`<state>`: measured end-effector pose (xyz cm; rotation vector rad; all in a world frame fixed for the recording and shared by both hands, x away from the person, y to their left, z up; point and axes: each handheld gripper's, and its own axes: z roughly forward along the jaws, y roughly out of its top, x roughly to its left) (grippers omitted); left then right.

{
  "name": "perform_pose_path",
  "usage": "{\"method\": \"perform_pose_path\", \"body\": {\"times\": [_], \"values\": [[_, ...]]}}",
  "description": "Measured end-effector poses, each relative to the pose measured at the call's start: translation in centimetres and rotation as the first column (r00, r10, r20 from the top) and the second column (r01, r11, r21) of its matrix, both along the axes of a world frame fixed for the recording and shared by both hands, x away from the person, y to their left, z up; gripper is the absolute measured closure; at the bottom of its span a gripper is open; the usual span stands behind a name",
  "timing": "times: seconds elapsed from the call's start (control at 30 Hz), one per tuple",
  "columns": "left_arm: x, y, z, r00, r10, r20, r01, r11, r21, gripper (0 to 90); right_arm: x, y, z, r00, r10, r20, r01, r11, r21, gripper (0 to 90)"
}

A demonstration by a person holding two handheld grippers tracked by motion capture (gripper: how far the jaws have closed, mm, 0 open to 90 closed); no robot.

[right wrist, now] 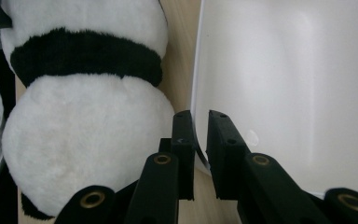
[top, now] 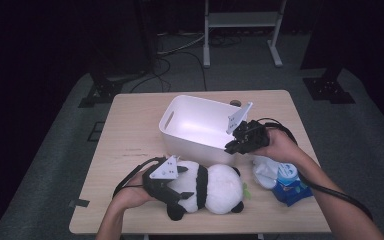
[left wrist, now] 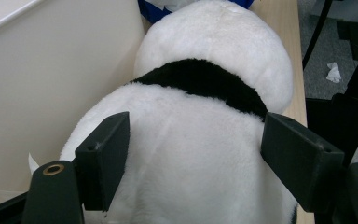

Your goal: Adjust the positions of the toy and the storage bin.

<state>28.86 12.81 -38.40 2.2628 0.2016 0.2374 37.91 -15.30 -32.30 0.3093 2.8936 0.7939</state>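
A black-and-white panda plush (top: 215, 187) lies on its side near the front edge of the wooden table (top: 130, 130). My left gripper (top: 182, 192) sits at the plush's left end. In the left gripper view its jaws (left wrist: 198, 123) press into the white fur (left wrist: 191, 154) from both sides. Just behind the plush stands a white plastic bin (top: 190, 142), open and lit inside. My right gripper (top: 232, 145) is at the bin's near right corner. There its jaws (right wrist: 196, 116) pinch the thin wall (right wrist: 284, 70), with the plush (right wrist: 84, 121) to their left.
A blue and white wipes pack (top: 285, 182) lies on the table to the right of the plush, under my right forearm. Beyond the table is grey floor with cables (top: 180, 55) and a white metal stand (top: 240, 20).
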Motion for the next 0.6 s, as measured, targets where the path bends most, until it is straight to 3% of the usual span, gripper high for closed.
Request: {"method": "perform_pose_path", "body": {"times": [0.23,0.3,0.47,0.6], "values": [[0.2,0.3,0.0,0.9999,-0.003,-0.013,0.003,0.9998,-0.021,23.8,-0.3,-0.8,0.0,0.9997,-0.02,-0.012,0.02,1.0,0.001,77.5],[0.3,0.4,0.0,0.9999,-0.005,-0.012,0.004,0.9997,-0.023,23.8,-0.1,-0.8,-0.1,0.9991,-0.041,-0.013,0.041,0.999,-0.005,65.6],[0.3,0.6,0.2,0.9999,0.001,-0.01,-0.001,0.9993,-0.037,23.6,0.0,-0.8,0.3,0.997,-0.076,-0.018,0.077,0.994,0.073,51.5],[0.5,0.9,0.3,0.9999,0.003,-0.011,-0.003,0.9991,-0.042,23.4,-0.5,-0.6,1.2,0.9976,-0.068,-0.009,0.069,0.988,0.14,45.8]]}}
